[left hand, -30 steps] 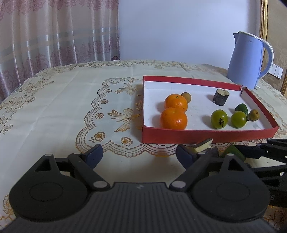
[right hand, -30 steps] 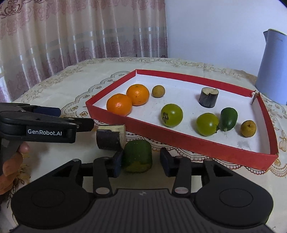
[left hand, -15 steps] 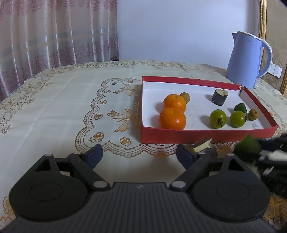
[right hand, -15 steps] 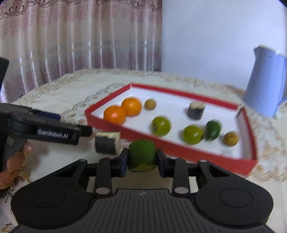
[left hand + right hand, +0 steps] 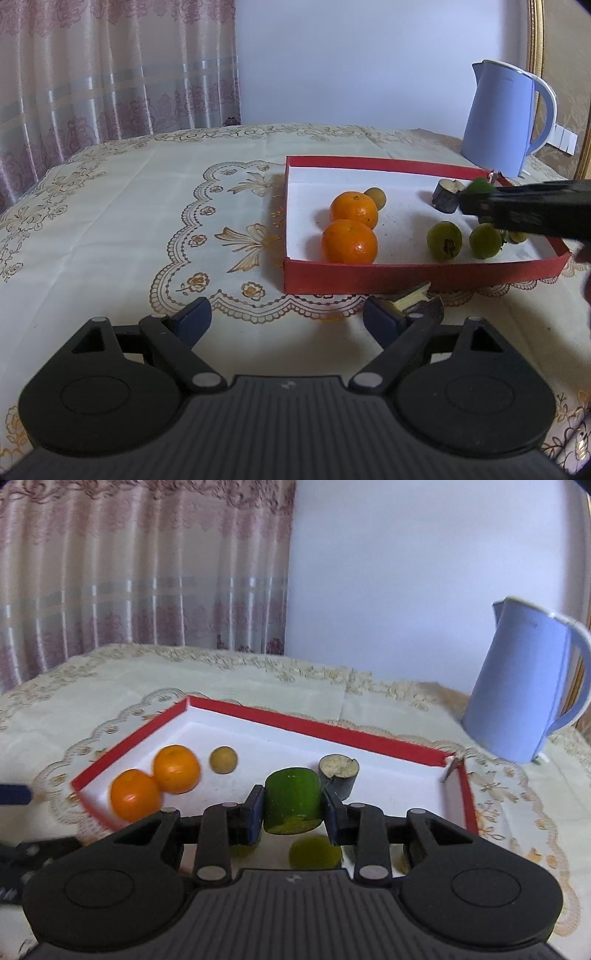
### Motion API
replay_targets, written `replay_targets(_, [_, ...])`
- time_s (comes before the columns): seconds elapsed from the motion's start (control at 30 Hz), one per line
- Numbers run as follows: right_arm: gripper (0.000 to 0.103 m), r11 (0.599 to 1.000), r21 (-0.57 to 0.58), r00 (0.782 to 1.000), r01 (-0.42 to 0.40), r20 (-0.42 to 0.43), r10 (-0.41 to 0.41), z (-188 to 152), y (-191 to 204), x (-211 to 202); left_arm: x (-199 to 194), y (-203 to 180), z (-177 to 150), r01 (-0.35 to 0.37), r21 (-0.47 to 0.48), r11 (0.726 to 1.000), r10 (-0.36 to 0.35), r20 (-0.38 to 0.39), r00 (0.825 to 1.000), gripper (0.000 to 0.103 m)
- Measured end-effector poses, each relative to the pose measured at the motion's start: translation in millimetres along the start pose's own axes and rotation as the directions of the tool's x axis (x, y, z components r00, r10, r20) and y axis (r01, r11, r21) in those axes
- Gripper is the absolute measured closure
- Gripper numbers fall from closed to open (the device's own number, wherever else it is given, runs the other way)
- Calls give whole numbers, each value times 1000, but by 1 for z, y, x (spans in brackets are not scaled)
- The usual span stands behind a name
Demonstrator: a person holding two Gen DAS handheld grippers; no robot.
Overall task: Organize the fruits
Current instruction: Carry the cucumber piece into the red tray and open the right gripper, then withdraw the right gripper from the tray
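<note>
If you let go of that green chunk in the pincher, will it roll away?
Probably not far. The green chunk looks like a short cylinder with flat cut ends, so set on an end inside the red tray it should likely stand. Dropped on its curved side, it might roll a little. The right gripper pinches it without visible denting, so it seems fairly firm.

Soft daylight, fisheye edges, slight motion blur

1. Bare white floor was left in the red tray along its far wall.
2. The tray's near half was crowded by two oranges, a dark stub and green fruits.
3. Open table was seen left of the tray; a blue kettle blocked the far right.
</note>
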State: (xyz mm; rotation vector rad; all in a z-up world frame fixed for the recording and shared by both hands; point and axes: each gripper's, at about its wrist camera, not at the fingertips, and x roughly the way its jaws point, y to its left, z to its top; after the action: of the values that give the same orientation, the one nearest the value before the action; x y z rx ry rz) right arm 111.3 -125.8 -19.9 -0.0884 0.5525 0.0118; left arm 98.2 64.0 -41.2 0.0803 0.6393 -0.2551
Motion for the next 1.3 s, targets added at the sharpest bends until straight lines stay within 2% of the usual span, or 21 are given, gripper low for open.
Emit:
replay_targets(0.23, [71, 999, 53, 997, -12, -71, 16, 5, -8, 43, 2, 1, 1, 10, -4, 1000, -10, -7, 1000, 15])
replay_targets(0.5, [71, 996, 85, 997, -20, -74, 26, 0, -10, 48, 3, 0, 0, 13, 4, 1000, -13, -8, 1000, 15])
replay_targets(0.6, [70, 993, 114, 997, -40, -60, 47, -1, -13, 37, 4, 0, 0, 12, 4, 1000, -12, -8, 1000, 15])
replay_targets(0.67, [64, 991, 124, 999, -44, -23, 48, -4, -17, 19, 4, 0, 0, 11, 4, 1000, -11, -7, 1000, 15])
replay_targets(0.73, [47, 990, 124, 998, -61, 21, 59, -11, -19, -6, 3, 0, 0, 10, 4, 1000, -10, -5, 1000, 15])
replay_targets(0.83, [43, 993, 94, 995, -72, 74, 65, -26, -19, -48, 2, -1, 0, 11, 6, 1000, -11, 1, 1000, 15])
replay_targets(0.9, [40, 993, 68, 993, -101, 67, 96, -41, -20, -71, 1, -1, -1, 11, 10, 1000, -11, 8, 1000, 15])
replay_targets(1.03, [39, 987, 94, 991, -127, 45, 124, -69, -26, -93, -5, -5, -2, 24, 26, 999, -25, 33, 999, 14])
replay_targets(1.2, [39, 972, 183, 989, -145, 6, 146, -82, -41, -83, -10, -13, -3, 13, 61, 998, -17, 66, 998, 14])
replay_targets(1.3, [38, 977, 180, 994, -111, 5, 112, -88, -41, -80, -13, -14, -3, 40, 59, 997, -45, 76, 996, 14])
